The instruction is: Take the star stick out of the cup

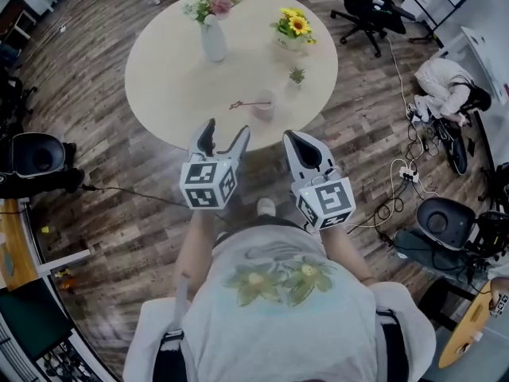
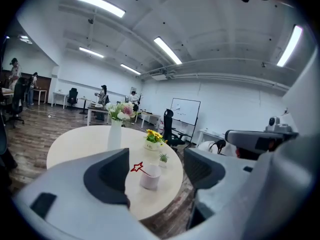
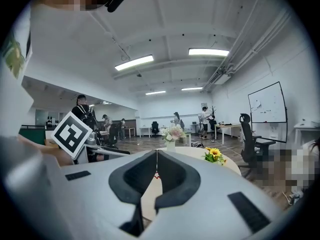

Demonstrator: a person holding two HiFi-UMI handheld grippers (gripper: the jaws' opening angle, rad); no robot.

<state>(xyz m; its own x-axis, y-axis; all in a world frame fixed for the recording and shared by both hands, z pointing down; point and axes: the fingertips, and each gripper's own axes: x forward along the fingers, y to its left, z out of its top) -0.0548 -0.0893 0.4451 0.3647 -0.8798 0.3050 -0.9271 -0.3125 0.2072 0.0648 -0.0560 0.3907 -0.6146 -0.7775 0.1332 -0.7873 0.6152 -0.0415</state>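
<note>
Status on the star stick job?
Nothing done: the star stick sits in the cup on the table. In hand: nothing; left gripper open, right gripper shut and empty, both short of the table. To do: reach in, grip the stick, lift it out.

Lower length of the star stick [image 2: 137,167]: hidden inside the cup [image 2: 150,177]. Right gripper view: the 2 meeting jaws mask the cup (1 red speck shows through their slit); bench [image 3: 192,152] mostly covered.

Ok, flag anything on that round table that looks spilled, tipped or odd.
Nothing stands out. The cup stands upright with the star stick leaning out over its rim; the white vase, sunflower pot and small plant are upright too.
</note>
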